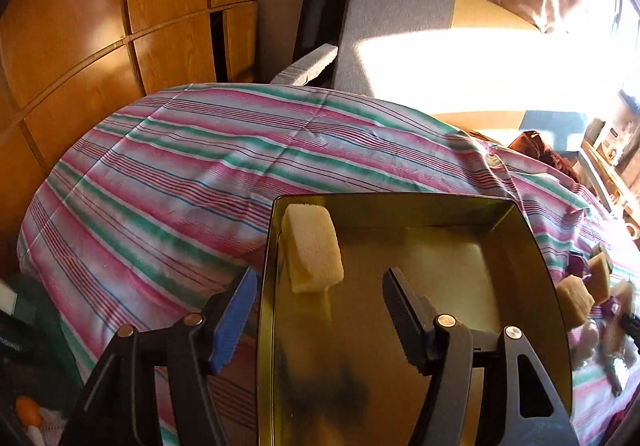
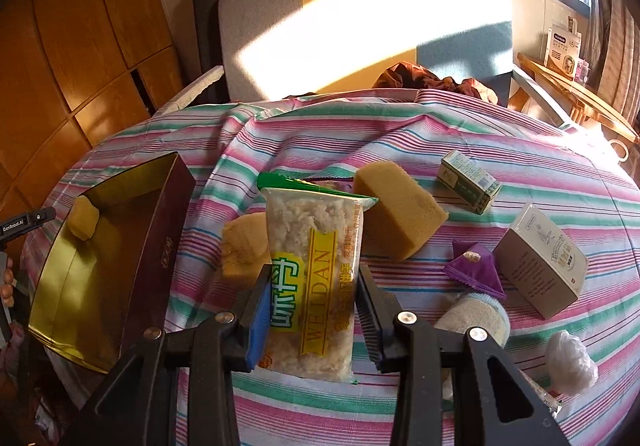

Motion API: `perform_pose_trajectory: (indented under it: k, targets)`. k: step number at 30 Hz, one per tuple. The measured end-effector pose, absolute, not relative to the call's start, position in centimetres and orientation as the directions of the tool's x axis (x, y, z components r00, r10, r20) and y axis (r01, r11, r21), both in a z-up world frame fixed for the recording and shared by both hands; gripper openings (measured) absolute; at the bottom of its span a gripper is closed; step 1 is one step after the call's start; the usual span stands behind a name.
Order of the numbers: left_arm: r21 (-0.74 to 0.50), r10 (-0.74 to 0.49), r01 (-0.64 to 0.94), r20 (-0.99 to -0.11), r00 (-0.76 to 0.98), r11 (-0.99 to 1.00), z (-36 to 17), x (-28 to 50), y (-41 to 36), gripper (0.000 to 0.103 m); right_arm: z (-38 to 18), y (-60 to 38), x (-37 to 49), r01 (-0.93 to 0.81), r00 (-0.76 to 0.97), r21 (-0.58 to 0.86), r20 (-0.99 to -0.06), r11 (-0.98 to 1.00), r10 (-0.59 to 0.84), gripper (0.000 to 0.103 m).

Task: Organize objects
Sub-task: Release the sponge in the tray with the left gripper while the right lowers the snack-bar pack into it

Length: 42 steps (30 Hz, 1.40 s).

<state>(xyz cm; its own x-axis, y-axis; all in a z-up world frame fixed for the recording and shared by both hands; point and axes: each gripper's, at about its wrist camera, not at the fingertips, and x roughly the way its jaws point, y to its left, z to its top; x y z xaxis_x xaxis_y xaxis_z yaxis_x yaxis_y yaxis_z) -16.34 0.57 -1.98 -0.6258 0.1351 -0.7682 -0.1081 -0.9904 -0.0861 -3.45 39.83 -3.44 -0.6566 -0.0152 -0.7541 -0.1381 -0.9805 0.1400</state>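
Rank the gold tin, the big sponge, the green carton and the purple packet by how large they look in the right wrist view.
1. gold tin
2. big sponge
3. and 4. green carton and purple packet look much alike; the carton lies farther from the camera, so I won't rank them.

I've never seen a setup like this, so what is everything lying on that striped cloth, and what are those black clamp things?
Tin box: one, gold inside, dark red outside, left side of cloth.
Sponges: three, yellow; one inside the tin, a large one and a smaller one behind the snack.
Snack packet: one, clear with yellow label, between right gripper's fingers.
Small green carton: one, far right.
Beige carton: one, right.
Purple wrapper: one, beside beige carton.
Striped cloth: one, pink, green, white.
Left gripper: astride the tin's left wall.
Right gripper: closed on snack packet.
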Motion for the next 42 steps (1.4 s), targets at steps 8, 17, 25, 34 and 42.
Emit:
perform_pose_trajectory:
  k: [8, 17, 25, 34, 42]
  targets:
    - [-0.139, 0.166, -0.092, -0.753, -0.637, -0.986, -1.8, -9.4, -1.6, 0.066, -1.2, 30.1, -5.2, 0.056, -0.624, 0.202, -0.757, -0.978, -0.192, 0.039]
    - [-0.139, 0.139, -0.054, -0.730, -0.669, -0.989, -2.0, -4.8, -4.7, 0.066, -4.1, 16.5, -11.2, 0.205, -0.418, 0.315, -0.828, -0.927, -0.374, 0.039]
    - [-0.150, 0.119, -0.012, -0.729, -0.674, -0.989, -2.9, -3.4, -7.6, 0.067, -7.7, 10.5, -16.4, 0.119, -0.279, 0.453, -0.839, -0.883, -0.468, 0.042]
    - [-0.155, 0.114, -0.001, -0.722, -0.682, -0.988, -3.1, -3.0, -7.9, 0.068, -5.2, 11.9, -13.4, 0.157, -0.366, 0.416, -0.818, -0.896, -0.444, 0.048]
    - [-0.115, 0.109, -0.039, -0.711, -0.694, -0.993, -2.1, -2.5, -5.5, 0.074, -2.1, 14.9, -8.5, 0.194, -0.535, 0.226, -0.791, -0.955, -0.296, 0.056]
